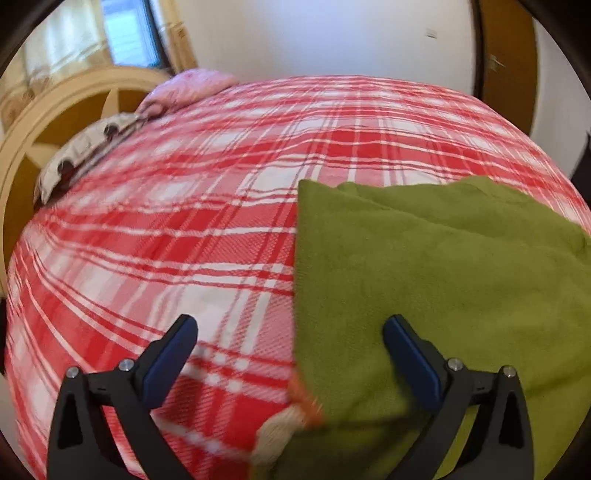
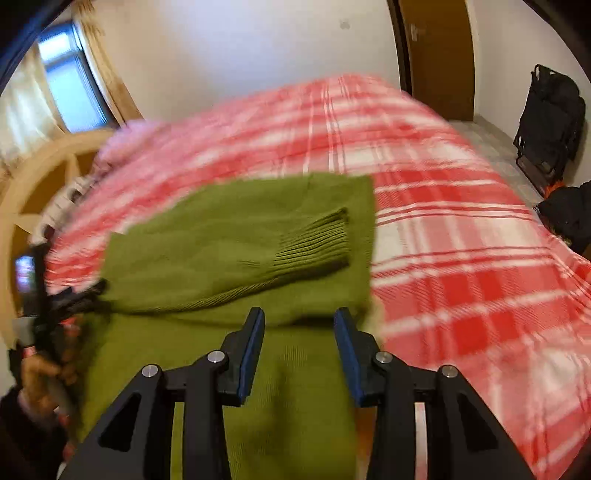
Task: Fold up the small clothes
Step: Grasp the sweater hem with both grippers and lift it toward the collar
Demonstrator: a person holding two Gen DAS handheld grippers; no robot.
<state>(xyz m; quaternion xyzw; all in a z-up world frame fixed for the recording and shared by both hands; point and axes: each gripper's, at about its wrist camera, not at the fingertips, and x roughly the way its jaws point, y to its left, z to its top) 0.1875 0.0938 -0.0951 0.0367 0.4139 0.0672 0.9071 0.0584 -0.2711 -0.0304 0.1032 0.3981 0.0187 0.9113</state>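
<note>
Left gripper (image 1: 290,345), bottom of the left wrist view: jaws spread wide, nothing between them. Its right finger sits over the green sweater (image 1: 424,280); its left finger is over bare bedspread.

Right gripper (image 2: 299,341), bottom centre of the right wrist view: jaws apart, gripping nothing, hovering above the sweater's lower half.

Green sweater (image 2: 229,258) lies folded on the red-and-white plaid bedspread (image 1: 166,240), at the near edge of the bed. In the right wrist view a sleeve is folded across the body, its ribbed cuff (image 2: 317,240) pointing toward frame right. In the left wrist view an orange and cream fabric edge (image 1: 291,410) peeks out at the sweater's lower left corner; cannot tell what it belongs to.

Left edge of the right wrist view: the other gripper (image 2: 79,299) and the hand (image 2: 42,376) holding it, blurred.

Farther back, upper left of the left wrist view: patterned pillow (image 1: 85,155), pink pillow (image 1: 184,90), curved wooden headboard (image 1: 48,107), window (image 1: 125,33).

Right wrist view, upper right: brown door (image 2: 439,55), black bag (image 2: 550,118) against the wall.
</note>
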